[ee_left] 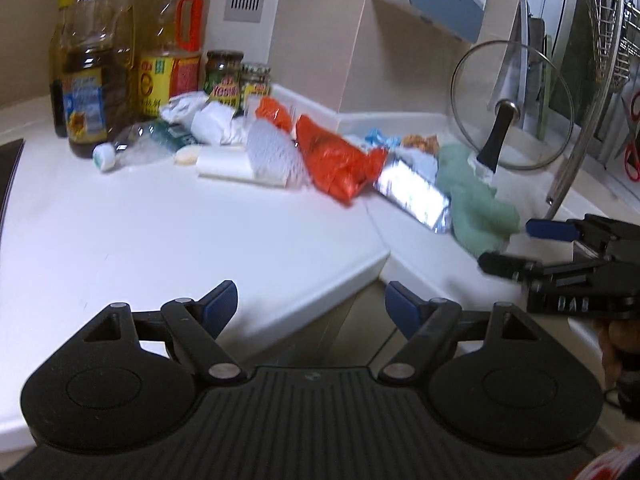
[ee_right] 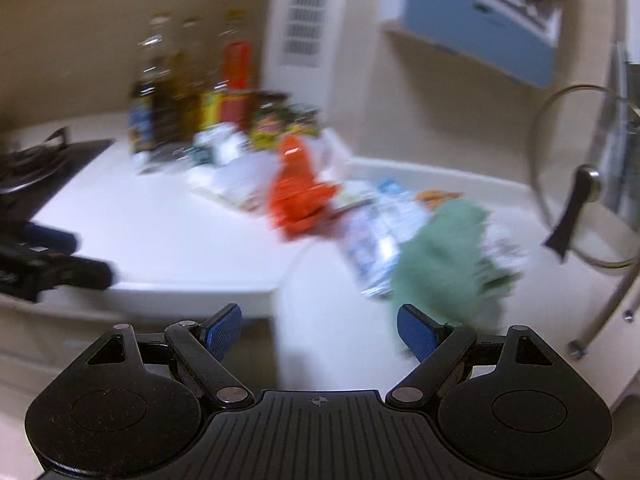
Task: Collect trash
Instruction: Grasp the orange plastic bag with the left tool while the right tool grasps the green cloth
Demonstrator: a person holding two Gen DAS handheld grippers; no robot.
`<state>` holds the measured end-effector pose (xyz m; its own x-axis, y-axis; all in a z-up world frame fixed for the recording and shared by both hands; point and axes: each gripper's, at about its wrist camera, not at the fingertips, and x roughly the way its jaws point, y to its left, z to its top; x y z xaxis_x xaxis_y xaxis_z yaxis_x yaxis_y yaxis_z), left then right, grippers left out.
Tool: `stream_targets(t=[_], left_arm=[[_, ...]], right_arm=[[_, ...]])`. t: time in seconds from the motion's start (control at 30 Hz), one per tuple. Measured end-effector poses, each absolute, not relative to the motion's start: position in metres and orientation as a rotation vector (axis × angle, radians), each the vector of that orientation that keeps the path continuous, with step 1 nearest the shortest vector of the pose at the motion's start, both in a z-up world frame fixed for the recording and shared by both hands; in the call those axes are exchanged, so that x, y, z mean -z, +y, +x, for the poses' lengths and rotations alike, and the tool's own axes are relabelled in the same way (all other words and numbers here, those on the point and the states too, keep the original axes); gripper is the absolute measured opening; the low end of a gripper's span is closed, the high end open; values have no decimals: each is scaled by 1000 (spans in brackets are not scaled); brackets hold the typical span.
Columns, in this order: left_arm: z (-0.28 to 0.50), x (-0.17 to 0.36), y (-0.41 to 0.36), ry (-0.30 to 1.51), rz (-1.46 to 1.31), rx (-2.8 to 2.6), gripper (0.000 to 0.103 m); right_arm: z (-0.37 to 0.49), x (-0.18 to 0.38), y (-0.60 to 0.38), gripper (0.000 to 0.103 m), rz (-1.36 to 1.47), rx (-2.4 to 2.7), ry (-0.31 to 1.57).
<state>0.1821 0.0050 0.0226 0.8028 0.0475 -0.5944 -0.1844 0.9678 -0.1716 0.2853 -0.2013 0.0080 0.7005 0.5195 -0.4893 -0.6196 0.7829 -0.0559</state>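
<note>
A: The left hand-held gripper (ee_left: 311, 304) hangs over the front edge of the white desk (ee_left: 160, 232), its blue-padded fingers spread apart with nothing between them.

B: And the right hand-held gripper (ee_right: 320, 330)?

A: Spread apart too, and empty. It hangs just in front of a crumpled green cloth (ee_right: 444, 256).

B: Where is the trash?

A: Along the back corner of the desk: an orange crinkled plastic wrapper (ee_left: 336, 160), a shiny silver foil packet (ee_left: 412, 194) between wrapper and cloth, white crumpled paper (ee_left: 212, 122), and a clear plastic bottle with a white cap (ee_left: 132, 148) lying on its side before the tall oil bottles (ee_left: 96, 80).

B: Anything else?

A: A round glass pot lid (ee_left: 516, 100) leans upright against the wall.
</note>
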Motion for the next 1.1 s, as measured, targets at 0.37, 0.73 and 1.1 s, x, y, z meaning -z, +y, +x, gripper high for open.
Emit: stream_targets(t=[0.37, 0.73, 1.1], left_arm=[[238, -25, -3, 598, -199, -129, 79], [299, -22, -12, 607, -158, -162, 79], [389, -5, -37, 669, 44, -154, 80]], right_arm=[[371, 21, -217, 85, -525, -688, 454], [399, 26, -227, 8, -507, -729, 466], [414, -24, -249, 7, -241, -668, 422]])
